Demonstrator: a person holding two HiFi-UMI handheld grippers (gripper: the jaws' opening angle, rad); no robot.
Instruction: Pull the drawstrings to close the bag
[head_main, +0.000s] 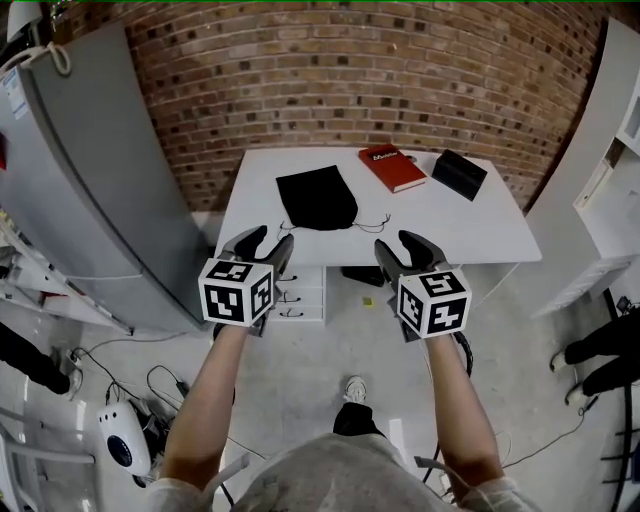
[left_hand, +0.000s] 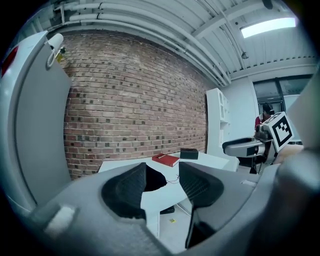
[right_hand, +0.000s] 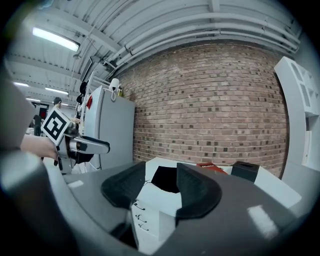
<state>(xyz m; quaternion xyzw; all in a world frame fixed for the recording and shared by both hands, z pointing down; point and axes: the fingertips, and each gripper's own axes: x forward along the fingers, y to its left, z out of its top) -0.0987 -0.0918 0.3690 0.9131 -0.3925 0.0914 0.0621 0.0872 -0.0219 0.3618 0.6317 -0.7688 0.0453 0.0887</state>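
Observation:
A black drawstring bag (head_main: 316, 198) lies flat on the white table (head_main: 500, 235), its thin cords (head_main: 371, 224) trailing toward the near edge. Both grippers hover short of that edge, apart from the bag. My left gripper (head_main: 268, 240) is open and empty; in the left gripper view (left_hand: 162, 182) the bag (left_hand: 154, 179) shows far off between the jaws. My right gripper (head_main: 398, 243) is also open with nothing in it, and the right gripper view (right_hand: 161, 185) looks at the bag (right_hand: 165, 179) from a distance.
A red book (head_main: 392, 167) and a black box (head_main: 459, 173) sit at the table's back right. A drawer unit (head_main: 300, 292) stands under the table. A tall grey cabinet (head_main: 90, 180) is on the left, white shelving (head_main: 610, 200) on the right. Cables lie on the floor.

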